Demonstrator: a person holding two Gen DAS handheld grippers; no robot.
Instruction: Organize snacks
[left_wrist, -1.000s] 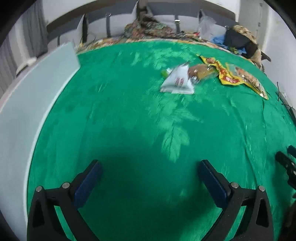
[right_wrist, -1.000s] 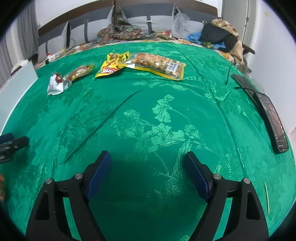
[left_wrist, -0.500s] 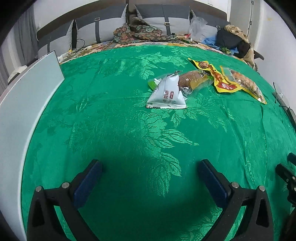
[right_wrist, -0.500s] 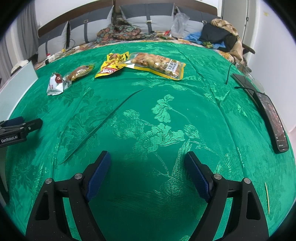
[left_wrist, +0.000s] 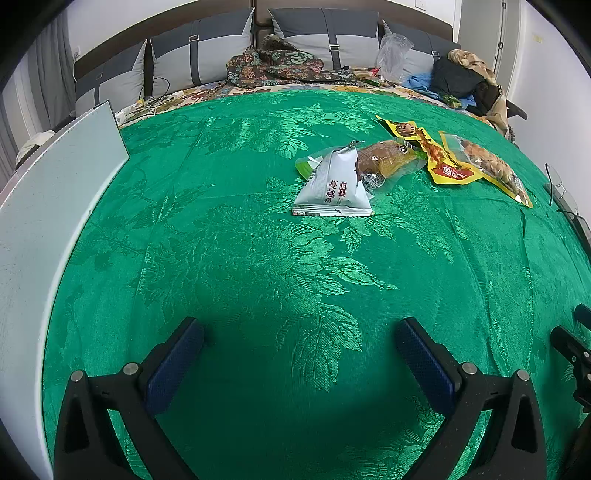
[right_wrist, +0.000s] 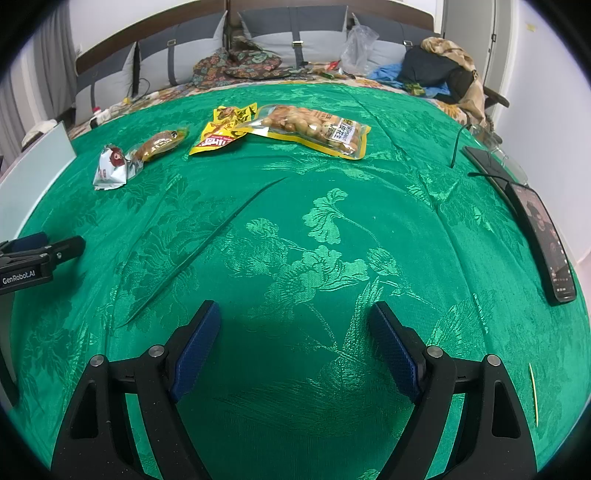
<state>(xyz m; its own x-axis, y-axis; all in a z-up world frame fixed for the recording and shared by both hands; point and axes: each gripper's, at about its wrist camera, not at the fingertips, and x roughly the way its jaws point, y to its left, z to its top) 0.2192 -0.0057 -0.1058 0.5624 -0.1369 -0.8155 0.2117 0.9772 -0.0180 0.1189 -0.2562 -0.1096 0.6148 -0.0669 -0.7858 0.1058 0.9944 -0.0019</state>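
Nearest, two black grippers with blue pads hover over a green brocade cloth (right_wrist: 332, 229) patterned with leaves and flowers. The right gripper (right_wrist: 295, 343) has its jaws spread wide with only cloth between them, and the left gripper (left_wrist: 299, 354) is spread the same way, holding nothing. From the right wrist view, the left tool's side reads "GenRobot.AI" in white letters. Farther out on the cloth, the snacks lie in a loose row running left to right. First comes a silver-white packet (left_wrist: 332, 188), its sealed flat edge facing the grippers and its long axis pointing away; it carries red and dark Chinese characters that I cannot fully read. Touching its far end is a clear wrapper holding a brown bun (left_wrist: 384, 162), lying at a diagonal. Next is a yellow pouch (right_wrist: 221, 129) with red lettering and a cartoon figure, and overlapping its right edge a clear yellow-trimmed bag of round nuts (right_wrist: 314, 129), long axis slanting down to the right, with a white label of small print too fine to read. A dark phone (right_wrist: 543, 240) lies along the cloth's right edge. A pale grey board (left_wrist: 48, 206) stands at the left. Compared with a second ago, the left wrist view is sharp rather than blurred and the packets sit lower in it; the right gripper is unchanged.
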